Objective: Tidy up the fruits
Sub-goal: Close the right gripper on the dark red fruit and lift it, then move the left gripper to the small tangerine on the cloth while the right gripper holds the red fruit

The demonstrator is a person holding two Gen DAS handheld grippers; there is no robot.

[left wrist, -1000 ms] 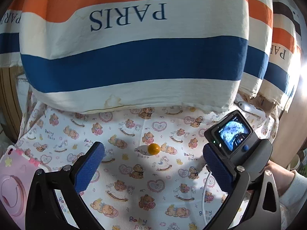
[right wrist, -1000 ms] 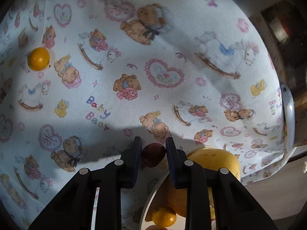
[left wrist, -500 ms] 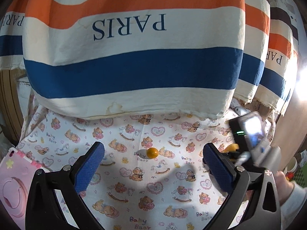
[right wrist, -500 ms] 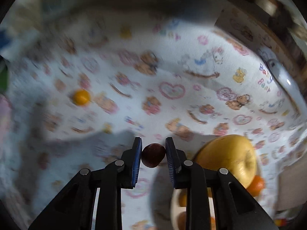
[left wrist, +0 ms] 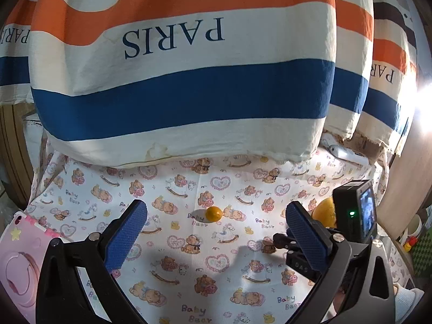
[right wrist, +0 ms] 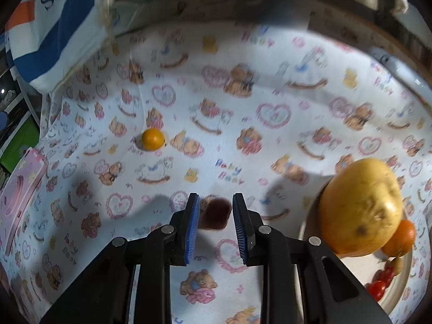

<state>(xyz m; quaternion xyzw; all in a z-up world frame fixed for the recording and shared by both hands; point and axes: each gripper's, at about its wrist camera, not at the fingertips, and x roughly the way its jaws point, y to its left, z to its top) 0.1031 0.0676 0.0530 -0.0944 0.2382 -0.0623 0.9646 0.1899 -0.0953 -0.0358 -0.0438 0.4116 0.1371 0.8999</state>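
Right wrist view: the right gripper [right wrist: 216, 210] pinches a small dark red fruit [right wrist: 216, 213] above the teddy-bear cloth [right wrist: 270, 108], beside the round white plate [right wrist: 399, 289]. The left gripper [left wrist: 216, 218] gapes wide, empty.

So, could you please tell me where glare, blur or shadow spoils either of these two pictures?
Left wrist view: sharp, with white glare at the right edge and a soft shadow across the cloth. Right wrist view: motion blur smears the cloth print and the dark fruit between the tongs; the edges fall dark.
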